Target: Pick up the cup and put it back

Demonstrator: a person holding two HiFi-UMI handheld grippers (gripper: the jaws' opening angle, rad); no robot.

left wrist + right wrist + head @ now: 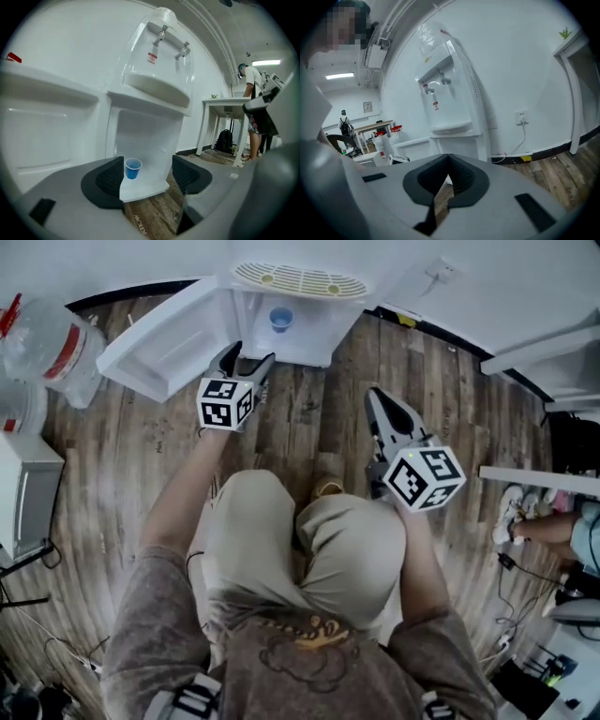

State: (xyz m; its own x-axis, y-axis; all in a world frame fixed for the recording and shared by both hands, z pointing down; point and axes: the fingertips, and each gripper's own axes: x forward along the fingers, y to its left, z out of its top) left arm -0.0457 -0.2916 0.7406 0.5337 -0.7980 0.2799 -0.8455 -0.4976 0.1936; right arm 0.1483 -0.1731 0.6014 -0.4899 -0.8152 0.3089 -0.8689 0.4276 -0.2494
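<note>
A small blue cup (280, 318) stands upright inside the open lower compartment of the white water dispenser (300, 282). In the left gripper view the cup (132, 168) sits on the compartment's white floor, some way ahead of the jaws and apart from them. My left gripper (248, 354) is open and empty, pointing at the compartment (145, 176). My right gripper (373, 395) hangs over the wooden floor to the right of the dispenser. Its tips meet with nothing between them (449, 157).
The compartment's white door (164, 343) is swung open to the left. A large water bottle (47, 343) and a white box (23, 488) stand at the left. A seated person (562, 531) is at the right edge. A white table (225, 101) and a backpack (225, 140) stand beyond.
</note>
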